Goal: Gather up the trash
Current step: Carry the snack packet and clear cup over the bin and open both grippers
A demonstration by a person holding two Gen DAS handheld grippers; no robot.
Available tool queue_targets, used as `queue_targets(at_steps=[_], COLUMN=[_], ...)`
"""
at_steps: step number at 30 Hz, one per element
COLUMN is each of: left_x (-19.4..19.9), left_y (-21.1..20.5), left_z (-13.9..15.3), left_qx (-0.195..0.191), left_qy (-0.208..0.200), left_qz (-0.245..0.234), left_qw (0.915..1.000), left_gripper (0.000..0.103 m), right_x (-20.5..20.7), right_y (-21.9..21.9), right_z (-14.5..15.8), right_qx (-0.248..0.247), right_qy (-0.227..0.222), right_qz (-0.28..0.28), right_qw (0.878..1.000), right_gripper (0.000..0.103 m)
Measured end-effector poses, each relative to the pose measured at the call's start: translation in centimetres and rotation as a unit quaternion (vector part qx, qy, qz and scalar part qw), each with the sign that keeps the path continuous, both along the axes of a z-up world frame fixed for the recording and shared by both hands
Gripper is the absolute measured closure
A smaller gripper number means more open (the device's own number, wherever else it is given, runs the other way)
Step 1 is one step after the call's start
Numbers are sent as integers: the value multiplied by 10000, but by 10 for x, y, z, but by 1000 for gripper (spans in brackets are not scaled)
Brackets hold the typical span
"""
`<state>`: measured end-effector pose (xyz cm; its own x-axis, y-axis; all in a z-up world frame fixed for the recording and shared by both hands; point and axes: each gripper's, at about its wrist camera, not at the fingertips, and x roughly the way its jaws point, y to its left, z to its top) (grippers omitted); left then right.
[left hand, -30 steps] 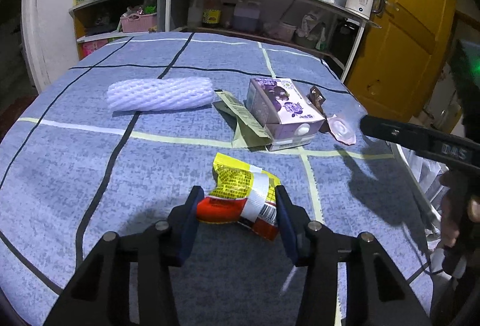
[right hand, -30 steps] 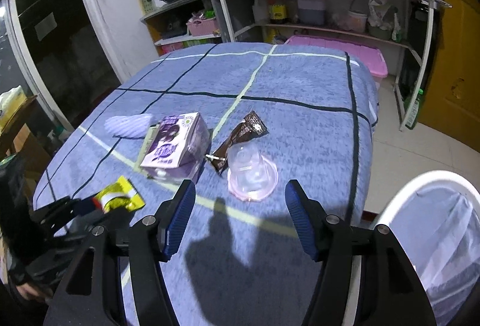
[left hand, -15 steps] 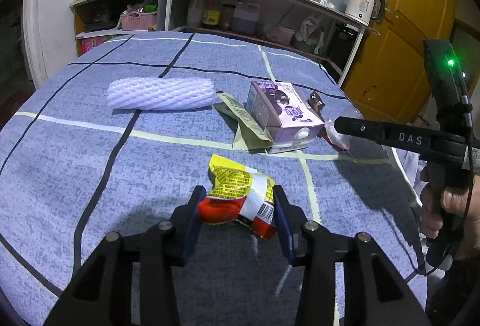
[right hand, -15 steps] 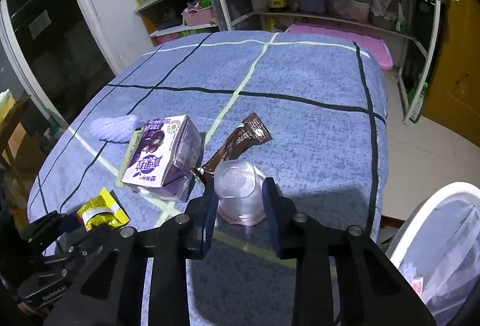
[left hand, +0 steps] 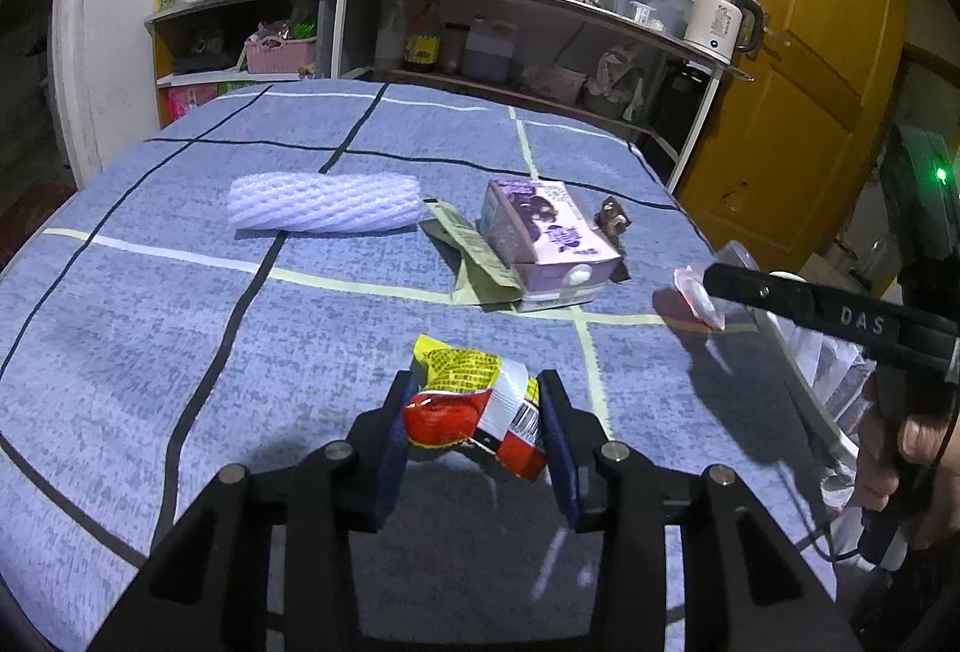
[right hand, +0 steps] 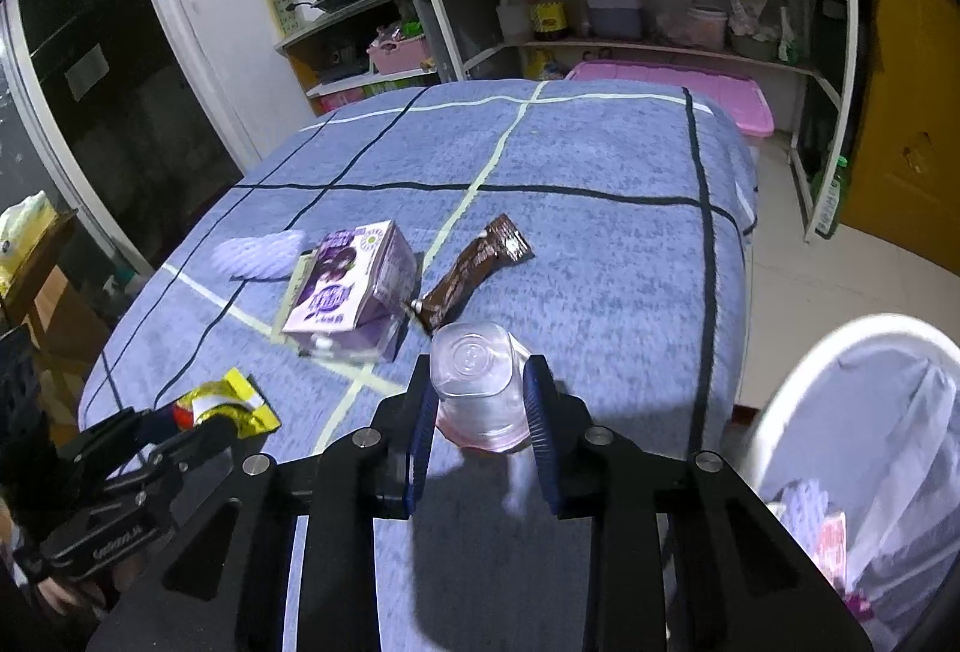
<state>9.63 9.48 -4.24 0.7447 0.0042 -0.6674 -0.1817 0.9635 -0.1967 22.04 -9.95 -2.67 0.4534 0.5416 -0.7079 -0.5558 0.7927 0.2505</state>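
Blue checked tablecloth (right hand: 600,244) below, both claws loaded: left gripper (left hand: 474,412) pinches the snack wrapper (left hand: 474,400), right gripper (right hand: 480,400) clamps the plastic cup (right hand: 480,382), next swinging toward the bin (right hand: 870,412) at three o'clock.

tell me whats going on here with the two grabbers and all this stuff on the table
A person is clearing trash off a blue checked table with a handheld gripper in each hand. The left gripper is shut on a yellow and red snack wrapper. The right gripper is shut on a clear plastic cup, close to a lined white bin. A purple carton, brown wrapper and white foam net lie on the table.
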Motion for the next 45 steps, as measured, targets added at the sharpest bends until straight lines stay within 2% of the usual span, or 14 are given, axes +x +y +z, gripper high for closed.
queue_targets(at_steps=[21,32,45], left_x=[-18,2,34], left_y=[-41,-89,-151], left_z=[32,48,49], left_qx=[30,67,-40], left_qy=[-313,-454,-420], left_qz=[-343,-962,-1772], left_qw=[9989,9943,9833], left_gripper=[65,65,65], right_x=[-54,-65,-68], right_y=[-60,-101,-168], right_z=[22,27,21], right_qx=[282,333,274], right_qy=[-185,-268,-211], right_qz=[-291,-652,-1360], right_qw=[9990,9970,9901], right_gripper=[73,73,73])
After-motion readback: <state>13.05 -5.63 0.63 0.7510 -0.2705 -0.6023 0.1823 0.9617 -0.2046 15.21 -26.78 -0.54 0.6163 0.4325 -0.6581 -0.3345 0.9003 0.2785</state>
